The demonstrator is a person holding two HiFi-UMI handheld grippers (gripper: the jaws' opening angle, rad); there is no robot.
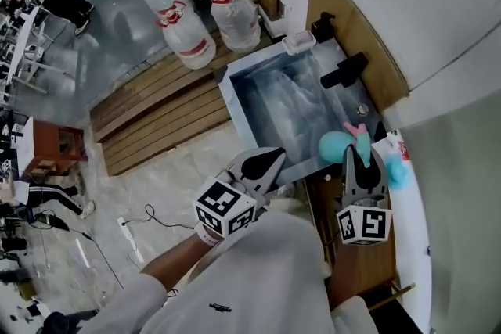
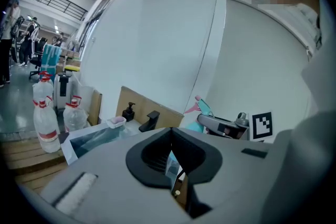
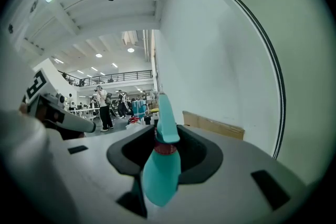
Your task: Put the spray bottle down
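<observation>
Room: big hall with a pale floor; a white wall runs behind a brown wooden counter (image 1: 354, 266).
Basin: steel sink (image 1: 228, 90) sunk in the counter, with a black tap (image 1: 344, 71) at its far side and a black pump dispenser (image 1: 322, 26) near it.
Floor side: clear plastic water jugs with red caps (image 1: 189, 37) stand on wooden slats just beside the sink.
Task thing: teal plastic spray bottle with a pink trigger (image 1: 337, 145), (image 3: 159, 176), seen over the sink's right near corner in the head view, tilted.
Right gripper (image 1: 358, 160), (image 3: 166, 132): clamped on the spray bottle, one jaw on each side.
Left gripper (image 1: 270, 160), (image 2: 170, 140): jaws drawn together with nothing between them, pointing towards the sink.
</observation>
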